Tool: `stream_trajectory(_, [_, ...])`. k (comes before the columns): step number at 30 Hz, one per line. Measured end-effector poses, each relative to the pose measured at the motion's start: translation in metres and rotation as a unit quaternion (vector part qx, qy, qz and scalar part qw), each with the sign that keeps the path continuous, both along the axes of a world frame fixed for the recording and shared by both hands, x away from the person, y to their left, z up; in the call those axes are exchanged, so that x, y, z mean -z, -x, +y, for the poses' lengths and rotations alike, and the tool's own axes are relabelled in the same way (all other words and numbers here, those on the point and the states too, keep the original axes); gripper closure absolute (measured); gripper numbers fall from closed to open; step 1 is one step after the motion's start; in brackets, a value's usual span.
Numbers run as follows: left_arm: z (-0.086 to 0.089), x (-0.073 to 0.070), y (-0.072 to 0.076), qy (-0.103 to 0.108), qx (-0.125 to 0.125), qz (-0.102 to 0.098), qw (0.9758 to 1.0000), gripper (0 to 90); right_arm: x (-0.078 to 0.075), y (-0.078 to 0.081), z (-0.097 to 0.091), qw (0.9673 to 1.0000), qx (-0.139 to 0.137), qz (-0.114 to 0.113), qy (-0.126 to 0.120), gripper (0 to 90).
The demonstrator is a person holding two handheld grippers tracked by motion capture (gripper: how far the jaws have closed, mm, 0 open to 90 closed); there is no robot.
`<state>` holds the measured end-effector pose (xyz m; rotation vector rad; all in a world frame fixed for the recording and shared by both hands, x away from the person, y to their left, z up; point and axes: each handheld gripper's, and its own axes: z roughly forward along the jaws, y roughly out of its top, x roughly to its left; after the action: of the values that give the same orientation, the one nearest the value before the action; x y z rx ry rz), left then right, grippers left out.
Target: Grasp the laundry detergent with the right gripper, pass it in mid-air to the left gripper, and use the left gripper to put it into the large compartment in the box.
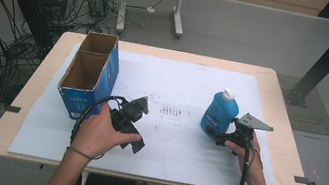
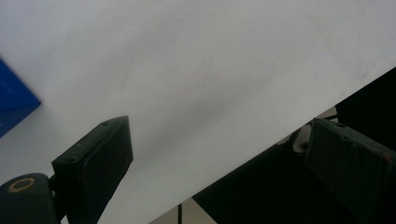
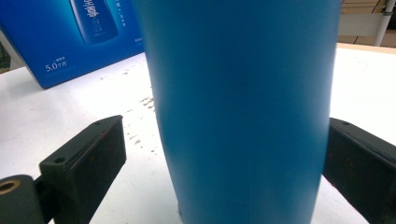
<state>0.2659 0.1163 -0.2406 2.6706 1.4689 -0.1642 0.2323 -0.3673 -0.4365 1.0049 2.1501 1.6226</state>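
My right gripper (image 1: 222, 136) sits at the blue bottle (image 1: 220, 113), which stands upright on the white sheet (image 1: 184, 85) at the right of the desk (image 1: 279, 91); my fingers (image 3: 84, 163) are wide, one on each side of the bottle, a gap showing on one side. My left gripper (image 1: 135, 125) rests near the open blue carton (image 1: 92, 73) at the left, its fingers (image 2: 93, 163) wide and empty

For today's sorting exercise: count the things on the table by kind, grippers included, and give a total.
Blue bottle: 1
Blue cardboard box: 1
White mat: 1
Handheld grippers: 2, left gripper and right gripper
Total: 5
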Motion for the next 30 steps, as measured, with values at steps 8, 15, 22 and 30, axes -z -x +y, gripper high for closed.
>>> stream_trajectory(8, [-0.0003, -0.0006, 0.0005, 0.000, 0.000, -0.002, 1.0000, 8.3, 0.0002, -0.0001, 0.0002, 1.0000, -0.001, -0.001, -0.002, 3.9])
stream_trajectory(15, [-0.0011, -0.0010, 0.0011, 0.001, 0.001, -0.002, 1.0000, 8.5, -0.0007, 0.0007, -0.0004, 1.0000, 0.001, -0.001, 0.000, 3.9])
stream_trajectory(22, [-0.0013, -0.0016, 0.0012, 0.000, 0.001, -0.002, 1.0000, 8.3, -0.0008, 0.0008, 0.0000, 1.0000, 0.001, -0.002, 0.000, 3.9])
stream_trajectory(30, [-0.0010, -0.0017, 0.0019, 0.002, 0.001, -0.002, 1.0000, 8.3, -0.0011, 0.0009, 0.0006, 1.0000, 0.001, -0.003, -0.001, 4.0])
